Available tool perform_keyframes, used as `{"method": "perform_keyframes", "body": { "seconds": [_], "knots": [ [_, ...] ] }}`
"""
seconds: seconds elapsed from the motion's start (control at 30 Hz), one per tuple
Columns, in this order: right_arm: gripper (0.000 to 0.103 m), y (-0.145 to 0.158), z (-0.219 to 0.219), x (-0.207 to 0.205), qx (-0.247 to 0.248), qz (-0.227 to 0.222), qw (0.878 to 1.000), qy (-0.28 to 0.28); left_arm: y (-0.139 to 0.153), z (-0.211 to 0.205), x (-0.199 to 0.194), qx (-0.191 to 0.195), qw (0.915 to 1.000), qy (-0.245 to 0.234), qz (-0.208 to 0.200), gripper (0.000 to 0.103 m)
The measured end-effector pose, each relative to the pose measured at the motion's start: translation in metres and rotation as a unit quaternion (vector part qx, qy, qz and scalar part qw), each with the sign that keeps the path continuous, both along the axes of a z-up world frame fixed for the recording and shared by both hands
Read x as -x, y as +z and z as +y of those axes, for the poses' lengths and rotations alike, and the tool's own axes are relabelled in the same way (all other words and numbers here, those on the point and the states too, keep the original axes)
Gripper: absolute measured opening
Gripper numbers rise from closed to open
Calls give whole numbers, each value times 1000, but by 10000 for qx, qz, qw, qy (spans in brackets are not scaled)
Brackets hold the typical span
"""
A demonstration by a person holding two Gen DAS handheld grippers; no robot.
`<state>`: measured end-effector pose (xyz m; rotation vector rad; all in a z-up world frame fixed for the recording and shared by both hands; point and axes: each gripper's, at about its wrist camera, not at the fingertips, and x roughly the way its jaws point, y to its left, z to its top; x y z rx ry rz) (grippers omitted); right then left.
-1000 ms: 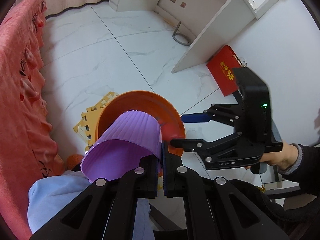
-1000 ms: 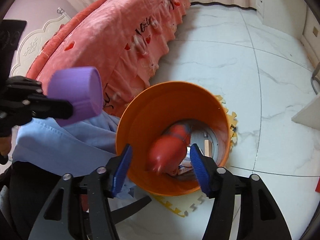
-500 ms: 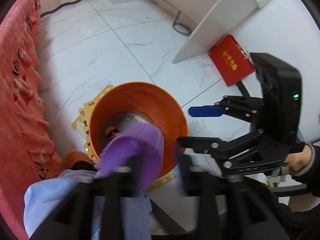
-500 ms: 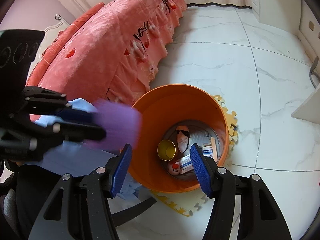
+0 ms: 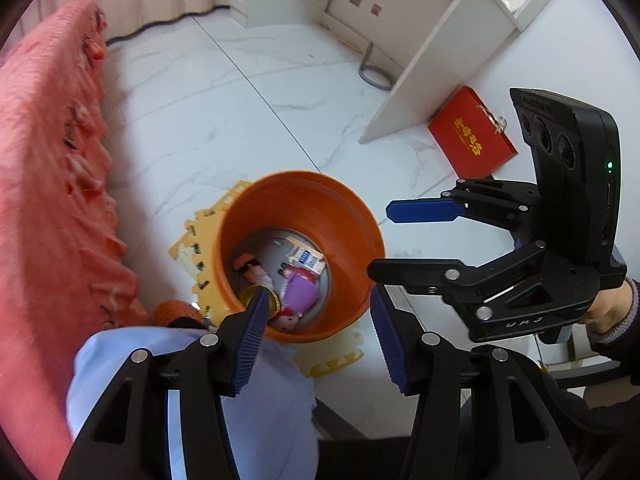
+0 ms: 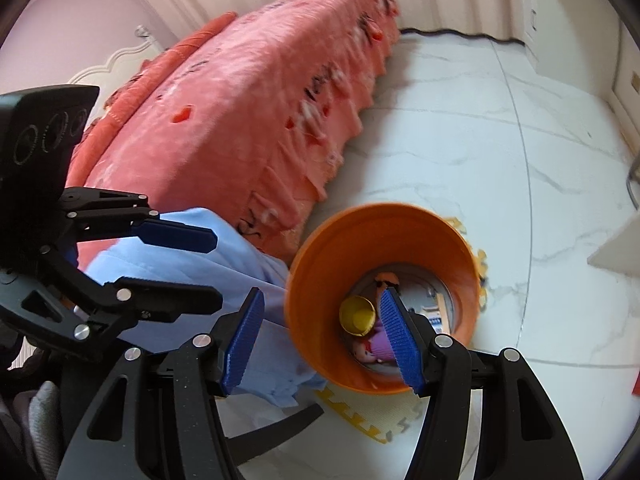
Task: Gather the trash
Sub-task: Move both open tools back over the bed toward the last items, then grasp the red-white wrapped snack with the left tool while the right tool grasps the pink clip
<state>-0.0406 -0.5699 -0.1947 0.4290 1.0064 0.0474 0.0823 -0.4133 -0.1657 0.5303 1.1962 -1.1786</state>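
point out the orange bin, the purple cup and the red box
orange bin (image 5: pixel 304 200), left wrist view, on the far inner wall.
purple cup (image 5: pixel 300 292), left wrist view, on its ribbed side, down in the bin.
red box (image 5: pixel 472 136), left wrist view, on its top face.

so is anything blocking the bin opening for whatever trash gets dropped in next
Nothing visible blocks it. The orange bin stands open-topped, holding the purple cup and other trash at the bottom. Both tools, left and right, are open and empty above it.
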Motion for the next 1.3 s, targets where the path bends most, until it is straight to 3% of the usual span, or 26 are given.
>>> {"method": "perform_keyframes", "body": {
  "seconds": [0.07, 0.27, 0.5, 0.67, 0.9, 1.3],
  "knots": [
    [61, 13, 11, -4, 67, -120, 9998, 106, 12, 15, -2, 97, 9997, 169, -144, 74],
    [66, 49, 42, -17, 215, -424, 9980, 425, 49, 71, -9, 351, 9948, 770, -574, 83],
    [70, 94, 98, -41, 362, -870, 9893, 1115, 78, 143, -13, 471, 9813, 1587, -982, 91],
    [73, 116, 147, -62, 402, -1077, 9795, 1652, 88, 200, -16, 459, 9668, 2247, -1127, 94],
    [74, 136, 230, -94, 357, -1266, 9610, 2433, 102, 280, -16, 532, 9398, 3135, -1252, 96],
    [74, 144, 368, -152, 314, -1346, 9238, 3570, 104, 402, -24, 394, 8964, 4220, -1297, 96]
  ]
}}
